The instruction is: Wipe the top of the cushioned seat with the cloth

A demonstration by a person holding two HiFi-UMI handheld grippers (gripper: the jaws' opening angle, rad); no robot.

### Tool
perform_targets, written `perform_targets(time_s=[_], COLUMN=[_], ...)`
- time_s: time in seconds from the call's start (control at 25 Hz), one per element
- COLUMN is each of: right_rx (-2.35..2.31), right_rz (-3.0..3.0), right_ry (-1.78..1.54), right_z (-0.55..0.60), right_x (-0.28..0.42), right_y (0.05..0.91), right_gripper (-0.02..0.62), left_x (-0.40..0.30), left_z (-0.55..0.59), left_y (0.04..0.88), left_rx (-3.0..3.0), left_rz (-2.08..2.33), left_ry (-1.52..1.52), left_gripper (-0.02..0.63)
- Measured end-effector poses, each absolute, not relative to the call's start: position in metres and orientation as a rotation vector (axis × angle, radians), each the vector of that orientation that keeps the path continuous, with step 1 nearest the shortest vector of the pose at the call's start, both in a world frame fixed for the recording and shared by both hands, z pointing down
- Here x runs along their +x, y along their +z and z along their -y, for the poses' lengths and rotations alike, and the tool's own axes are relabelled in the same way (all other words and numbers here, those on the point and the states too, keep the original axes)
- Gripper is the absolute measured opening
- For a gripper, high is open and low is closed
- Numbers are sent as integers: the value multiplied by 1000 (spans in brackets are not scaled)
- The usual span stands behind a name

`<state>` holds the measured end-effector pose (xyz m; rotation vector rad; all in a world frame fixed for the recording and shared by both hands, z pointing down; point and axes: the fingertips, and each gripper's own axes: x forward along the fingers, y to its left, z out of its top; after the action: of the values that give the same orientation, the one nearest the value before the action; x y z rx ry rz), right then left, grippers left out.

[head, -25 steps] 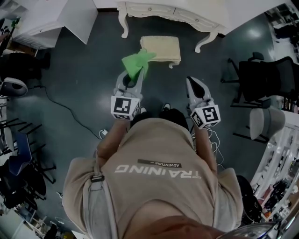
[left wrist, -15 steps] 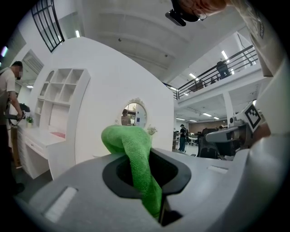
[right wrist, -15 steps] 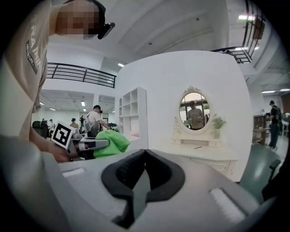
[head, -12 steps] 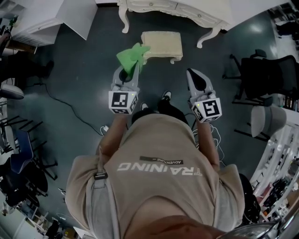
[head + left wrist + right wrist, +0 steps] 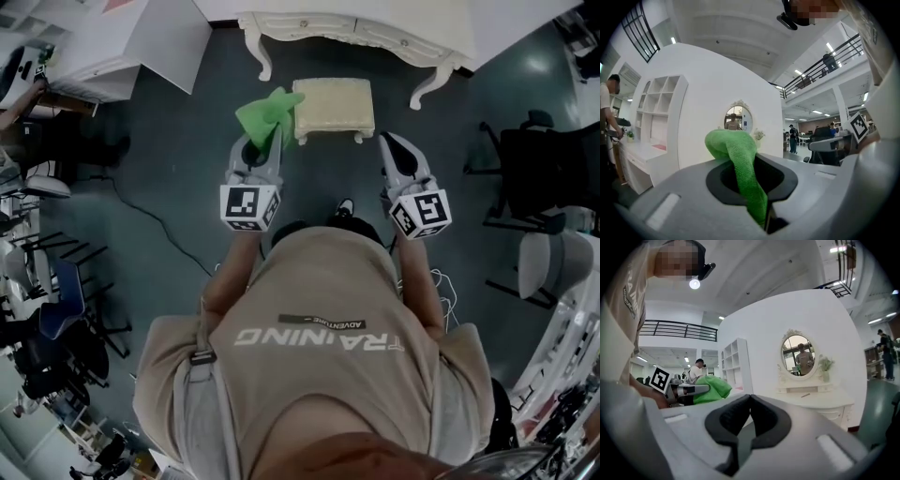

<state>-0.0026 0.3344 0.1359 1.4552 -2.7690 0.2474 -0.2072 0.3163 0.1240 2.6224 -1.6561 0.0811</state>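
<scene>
A cream cushioned seat with short white legs stands on the dark floor ahead of me, in front of a white dressing table. My left gripper is shut on a green cloth, which sticks up out of the jaws and overlaps the seat's left edge in the head view. The same green cloth fills the jaws in the left gripper view. My right gripper hangs to the right of the seat, shut and empty. The left gripper with its cloth also shows in the right gripper view.
A white shelf unit stands at the far left. Black office chairs and a grey chair are on the right. A cable runs over the floor on the left. More chairs crowd the left edge.
I have stepped nearer the seat: it and the dressing table have slid down and right in the head view. Both grippers keep their hold and spacing.
</scene>
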Motion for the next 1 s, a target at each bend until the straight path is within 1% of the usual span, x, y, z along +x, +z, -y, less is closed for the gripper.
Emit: perform_targets(time_s=[0.52, 0.8, 1.0], right_rx=[1396, 1397, 1406], right_rz=[2810, 2796, 2762], right_ry=[328, 362, 347], right_z=[-271, -258, -246], right_x=[76, 88, 79], right_y=[163, 172, 178], right_gripper=[2, 2, 2], left_x=[-141, -132, -143], left_z=[-263, -257, -244], left_y=[118, 128, 140], left_rx=[2566, 2534, 2535], left_rz=[1756, 1753, 1719], left_ry=[144, 166, 159], left_gripper=[48, 48, 48])
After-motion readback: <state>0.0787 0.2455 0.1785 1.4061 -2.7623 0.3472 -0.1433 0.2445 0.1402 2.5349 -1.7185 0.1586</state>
